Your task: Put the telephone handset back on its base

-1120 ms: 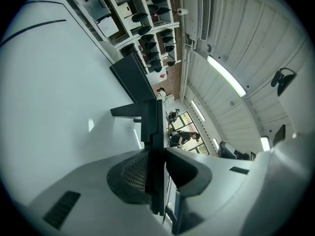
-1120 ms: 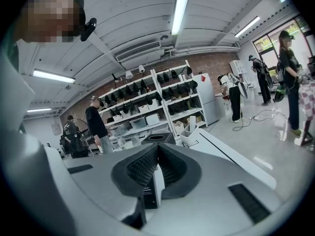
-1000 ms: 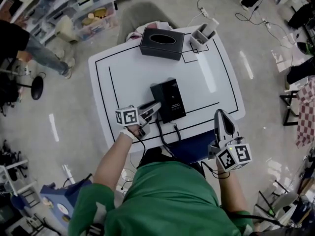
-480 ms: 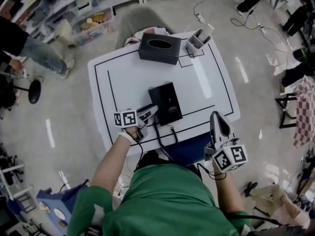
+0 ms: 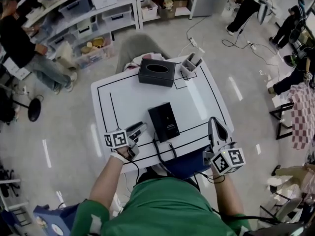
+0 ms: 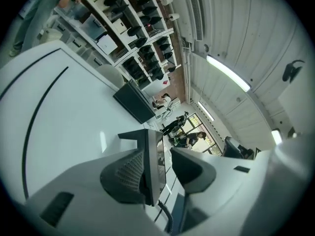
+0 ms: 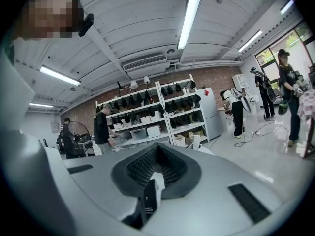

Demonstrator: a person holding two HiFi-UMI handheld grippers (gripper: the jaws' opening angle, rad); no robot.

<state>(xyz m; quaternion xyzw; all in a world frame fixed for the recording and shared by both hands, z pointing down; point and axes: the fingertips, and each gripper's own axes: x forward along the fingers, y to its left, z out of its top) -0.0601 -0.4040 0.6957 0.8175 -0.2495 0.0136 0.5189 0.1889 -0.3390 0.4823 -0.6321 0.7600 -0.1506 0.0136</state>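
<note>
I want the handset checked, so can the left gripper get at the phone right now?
Probably yes. The left gripper has just opened its jaws, empty, and points at the phone from its left, with only bare table between.

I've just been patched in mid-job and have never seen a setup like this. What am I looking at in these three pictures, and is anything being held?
There is no robot here. A person in a green top has a hand-held gripper in each hand. One picture comes from a camera on their head, looking steeply down on a white table. The other two come from cameras riding on each gripper, looking along its jaws.

On the table are a black telephone with its cord, a black tissue box and a small white holder.

The left gripper has just been opening its jaws. They stand apart with nothing gripped, and the telephone shows just beyond them. The right gripper hovers by the table's near right corner, jaws together and empty. The telephone looks like one whole block, so the job seems done.
</note>
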